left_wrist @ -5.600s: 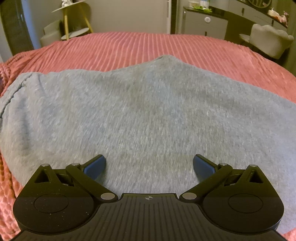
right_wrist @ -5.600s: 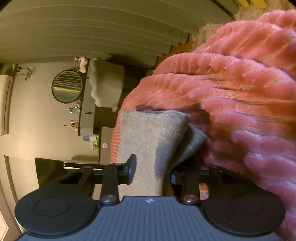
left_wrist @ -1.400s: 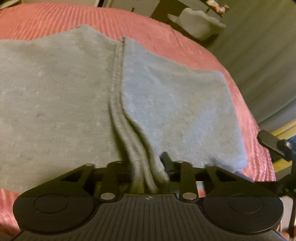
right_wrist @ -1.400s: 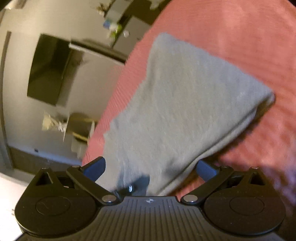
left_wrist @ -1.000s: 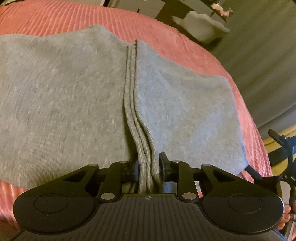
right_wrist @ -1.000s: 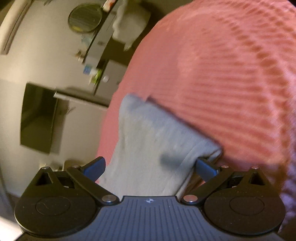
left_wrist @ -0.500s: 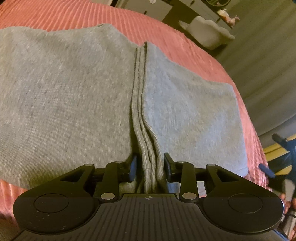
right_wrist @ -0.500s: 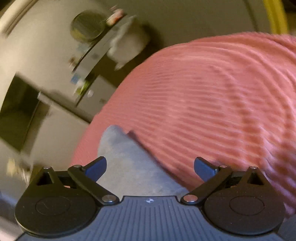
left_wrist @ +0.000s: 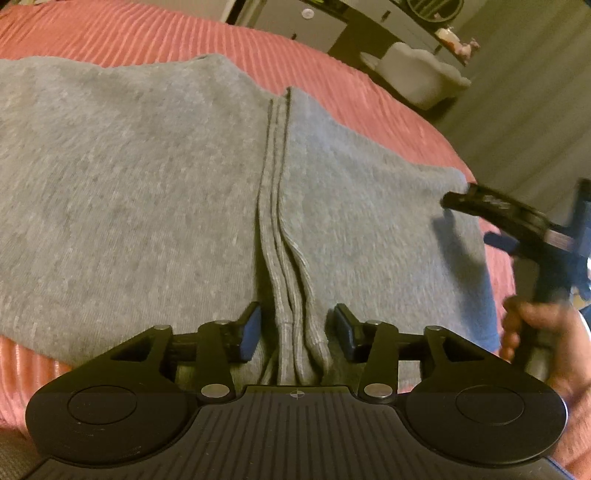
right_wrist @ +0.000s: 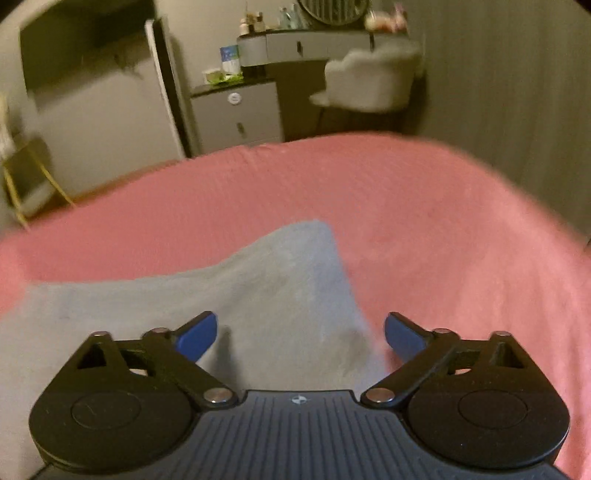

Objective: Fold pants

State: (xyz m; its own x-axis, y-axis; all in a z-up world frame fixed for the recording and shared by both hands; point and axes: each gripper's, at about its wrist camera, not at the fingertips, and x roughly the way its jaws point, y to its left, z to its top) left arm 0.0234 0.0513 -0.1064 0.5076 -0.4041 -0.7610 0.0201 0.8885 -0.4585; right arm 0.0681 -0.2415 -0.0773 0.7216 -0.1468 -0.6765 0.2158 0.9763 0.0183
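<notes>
Grey sweatpants point(left_wrist: 147, 192) lie flat on the pink ribbed bedspread point(left_wrist: 110, 33). A ridge of ribbed cuff edges point(left_wrist: 280, 236) runs down the middle, where the folded part meets the rest. My left gripper point(left_wrist: 295, 332) straddles the near end of that ridge with its jaws apart, pads clear of the cloth. My right gripper point(right_wrist: 300, 334) is wide open and empty above the pants' right corner point(right_wrist: 295, 280). It also shows in the left wrist view point(left_wrist: 517, 225), held by a hand.
The bedspread point(right_wrist: 424, 229) extends beyond and right of the pants. A white chair point(right_wrist: 369, 81), a grey cabinet point(right_wrist: 236, 110) and a vanity stand past the bed's far edge. A curtain hangs at the right.
My left gripper has opened and let go of the cuff ridge it was pinching. My right gripper, open throughout, has swung upright and come in over the pants' right corner.
</notes>
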